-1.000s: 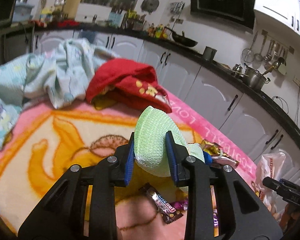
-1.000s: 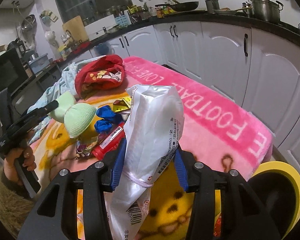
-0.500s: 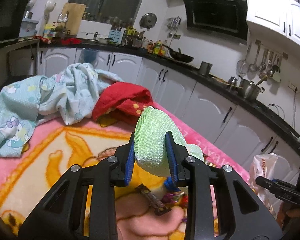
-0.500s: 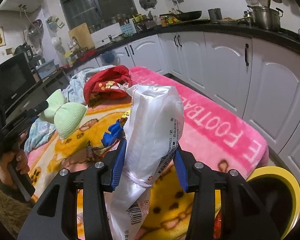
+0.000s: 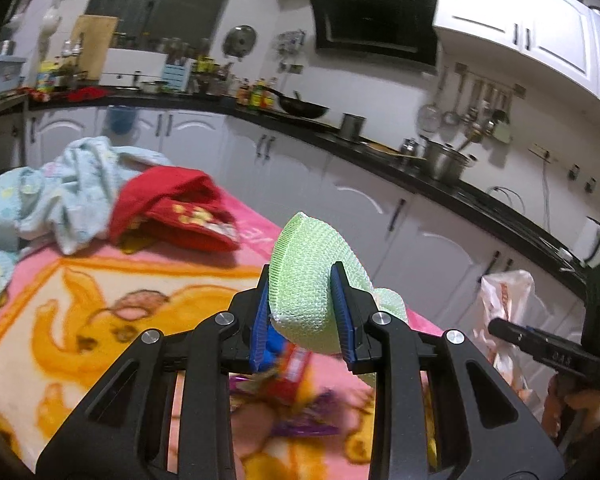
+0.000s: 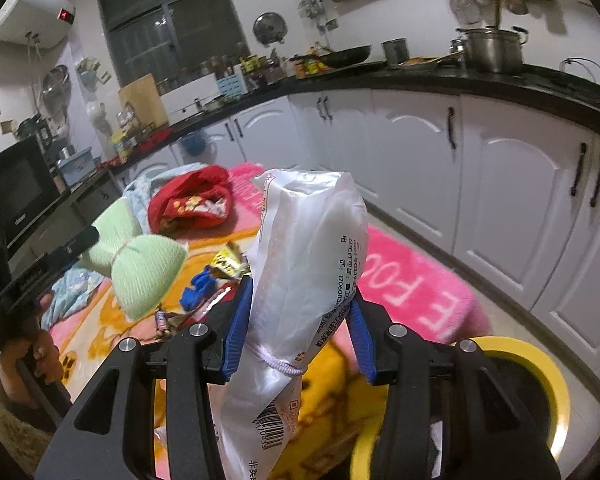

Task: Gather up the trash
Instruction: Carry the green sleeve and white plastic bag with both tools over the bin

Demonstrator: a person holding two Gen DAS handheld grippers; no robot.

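Meanwhile, the left claw [image 5: 303, 312] is gripping a green mesh scrubber [image 5: 314, 280], holding it above the candy wrappers [image 6: 204, 280] scattered on the pink cartoon blanket [image 5: 80, 320]. The right claw [image 6: 298, 332] is clamping a white plastic bag [image 6: 308, 248], beside a yellow-rimmed bin [image 6: 540, 368].

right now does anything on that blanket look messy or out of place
Yes. Loose candy wrappers lie scattered on the pink blanket, and a red cloth sits crumpled beside a bunched pale blue one. The left gripper holds a green mesh scrubber, an odd thing to collect as trash.
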